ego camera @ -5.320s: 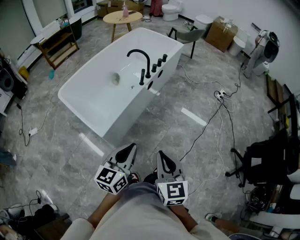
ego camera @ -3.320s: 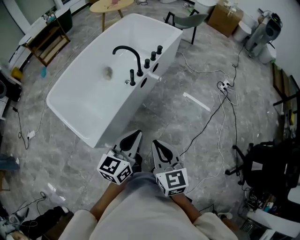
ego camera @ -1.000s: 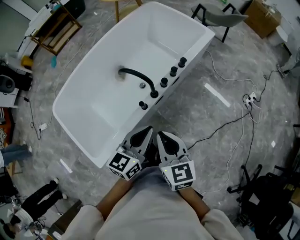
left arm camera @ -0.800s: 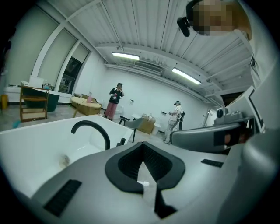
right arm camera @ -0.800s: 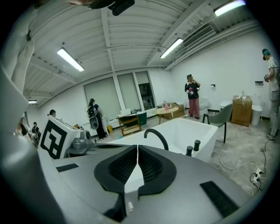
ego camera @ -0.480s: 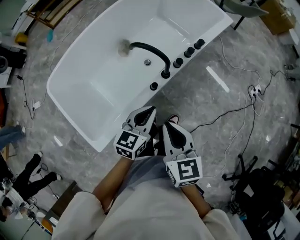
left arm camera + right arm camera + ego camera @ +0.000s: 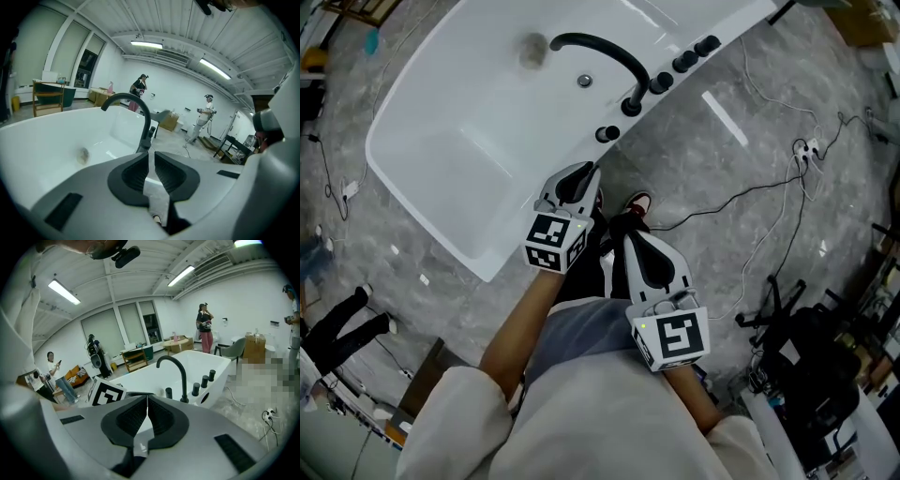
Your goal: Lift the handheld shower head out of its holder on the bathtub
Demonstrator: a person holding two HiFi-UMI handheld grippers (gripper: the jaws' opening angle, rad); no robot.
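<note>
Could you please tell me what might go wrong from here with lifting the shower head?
1. The left tongs have just been opening but show only a narrow, empty gap; it may be too tight for the shower head.
2. Similar black knobs and the faucet stand close by; a wrong grab or bump seems possible.

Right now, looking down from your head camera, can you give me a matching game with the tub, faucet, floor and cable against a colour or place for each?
1 tub
2 faucet
3 floor
4 cable

A grey, stone-patterned
B white
C arches over the tub
D trails across the floor

Pairs: 1-B, 2-C, 3-A, 4-D.
</note>
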